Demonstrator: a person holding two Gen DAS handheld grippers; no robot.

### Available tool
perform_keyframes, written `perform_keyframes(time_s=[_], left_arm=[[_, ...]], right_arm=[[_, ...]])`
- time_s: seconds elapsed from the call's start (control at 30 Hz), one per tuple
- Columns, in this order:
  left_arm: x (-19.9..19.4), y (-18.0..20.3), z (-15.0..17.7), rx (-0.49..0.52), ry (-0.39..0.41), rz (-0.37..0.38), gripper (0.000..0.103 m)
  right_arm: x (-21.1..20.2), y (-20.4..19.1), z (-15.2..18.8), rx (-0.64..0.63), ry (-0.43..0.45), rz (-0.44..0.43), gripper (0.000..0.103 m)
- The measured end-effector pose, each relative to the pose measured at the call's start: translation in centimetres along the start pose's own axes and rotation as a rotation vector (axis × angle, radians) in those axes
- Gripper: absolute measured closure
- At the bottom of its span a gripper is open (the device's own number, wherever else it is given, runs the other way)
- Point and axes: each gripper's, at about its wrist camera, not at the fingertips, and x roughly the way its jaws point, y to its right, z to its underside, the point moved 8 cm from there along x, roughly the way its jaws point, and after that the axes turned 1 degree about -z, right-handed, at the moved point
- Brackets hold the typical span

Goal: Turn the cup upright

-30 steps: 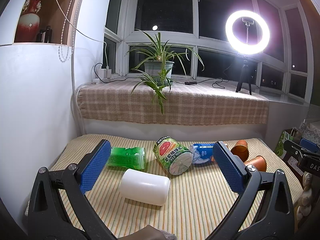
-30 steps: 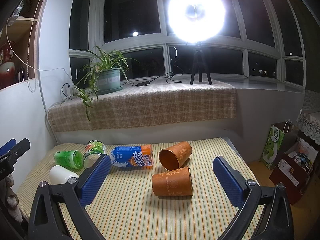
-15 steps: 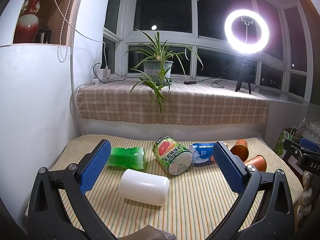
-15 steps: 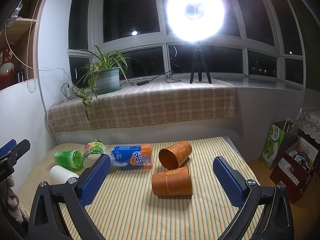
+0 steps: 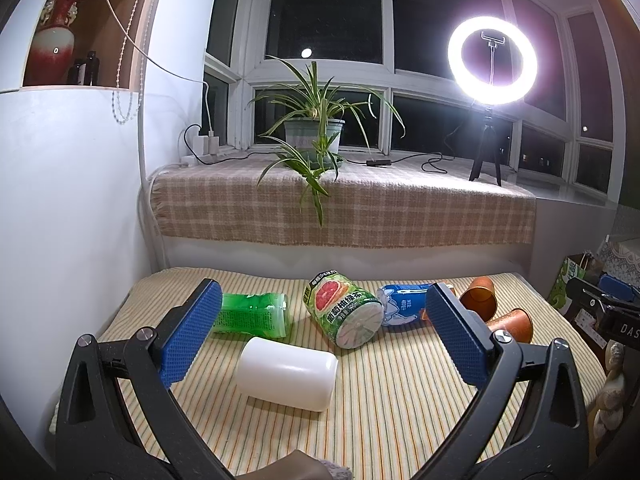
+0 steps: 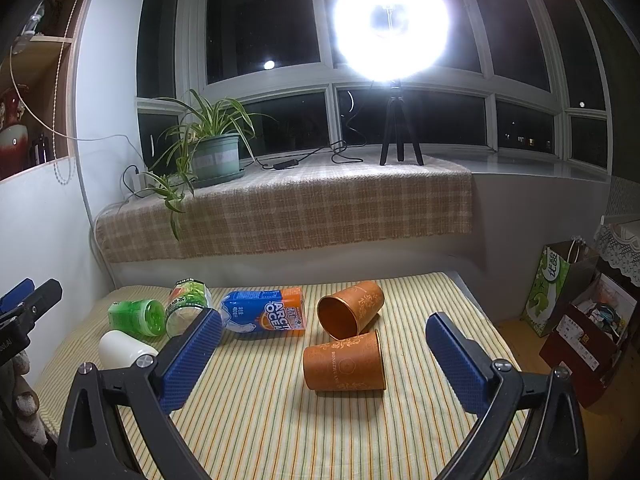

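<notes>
Two orange cups lie on their sides on the striped table. The near cup (image 6: 344,362) lies straight ahead of my right gripper (image 6: 324,356), which is open and empty, with its mouth to the right. The far cup (image 6: 352,314) lies behind it, mouth toward the camera. Both show small at the far right in the left wrist view, the far one (image 5: 478,298) and the near one (image 5: 512,322). My left gripper (image 5: 320,344) is open and empty, hovering in front of a white cup (image 5: 286,372) lying on its side.
A green bottle (image 5: 252,316), a grapefruit-label bottle (image 5: 344,312) and a blue Arctic Ocean bottle (image 6: 264,314) lie across the table's back. A potted plant (image 5: 314,136) and ring light (image 5: 492,60) stand on the window ledge. Bags (image 6: 572,300) sit right of the table.
</notes>
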Motion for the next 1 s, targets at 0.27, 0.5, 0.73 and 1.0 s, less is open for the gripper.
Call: perform_keyframes(time_s=[0.27, 0.5, 0.73, 1.0], left_arm=[[0.2, 0.8, 0.2, 0.005, -0.001, 0.002, 0.000], [0.1, 1.4, 0.6, 0.007, -0.006, 0.005, 0.000], [0.7, 1.6, 1.0, 0.010, -0.016, 0.006, 0.000], [1.5, 1.8, 1.2, 0.030, -0.038, 0.015, 0.000]], right_arm=[[0.1, 0.3, 0.2, 0.002, -0.003, 0.000, 0.000], [0.2, 0.8, 0.9, 0.006, -0.004, 0.003, 0.000], [0.6, 0.9, 0.8, 0.010, -0.012, 0.004, 0.000], [0.8, 1.1, 0.8, 0.023, -0.027, 0.007, 0.000]])
